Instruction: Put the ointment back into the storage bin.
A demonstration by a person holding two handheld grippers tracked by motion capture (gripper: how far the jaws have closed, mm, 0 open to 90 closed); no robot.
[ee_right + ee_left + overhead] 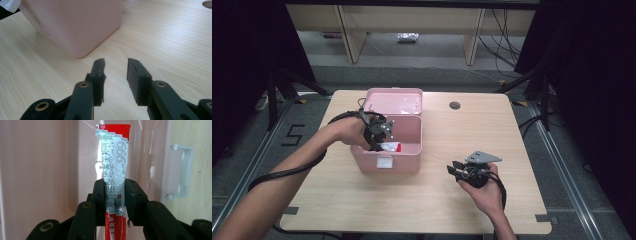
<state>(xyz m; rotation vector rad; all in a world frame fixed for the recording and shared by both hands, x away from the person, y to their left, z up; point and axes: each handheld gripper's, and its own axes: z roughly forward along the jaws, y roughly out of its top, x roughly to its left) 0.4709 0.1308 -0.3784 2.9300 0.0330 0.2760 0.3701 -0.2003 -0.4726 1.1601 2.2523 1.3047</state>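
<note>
Wooden table (432,200), pink plastic storage box (404,165) near its left side, lid open. Left gripper (114,195) reaches into box, jaws clamped on red-and-silver ointment tube (115,162) about mid-body, over the box interior. Tube looks light, soft, crushable, foil slick; best gripped across flat body, gently. Right gripper (115,75) rests right of box, jaws apart, nothing between them.

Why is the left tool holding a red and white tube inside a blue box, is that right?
Not quite: the box is pink, not blue. The high view shows it, and the left gripper view shows its pink walls behind the tube. The rest holds: the left tool is shut on the red and white tube, inside the open box.
</note>
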